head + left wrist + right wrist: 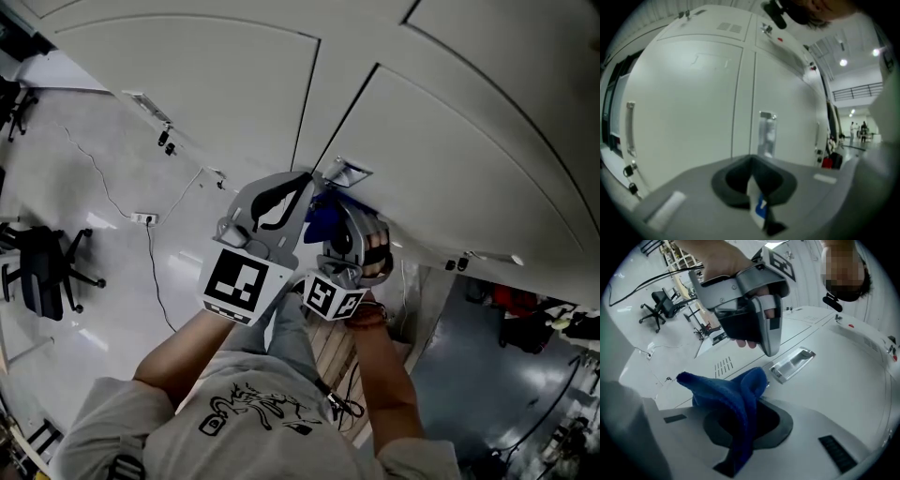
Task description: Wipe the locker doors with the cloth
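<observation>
White locker doors (216,94) fill the top of the head view, with a recessed handle (348,172) just above the grippers. My right gripper (330,220) is shut on a blue cloth (733,399), which bunches up out of its jaws close to the door, beside the handle (792,363) and a vent (723,366). The cloth (319,218) shows between the two grippers. My left gripper (298,184) hovers next to it, jaws together, apart from the cloth. In the left gripper view the left gripper (752,185) faces a door with a metal handle (766,133); a small white and blue scrap sits at the seam.
An office chair (42,272) and a power strip with its cable (145,218) are on the floor at the left. Red items (511,300) lie low on the right. More chairs (658,305) stand behind. People (858,129) are far down the hall.
</observation>
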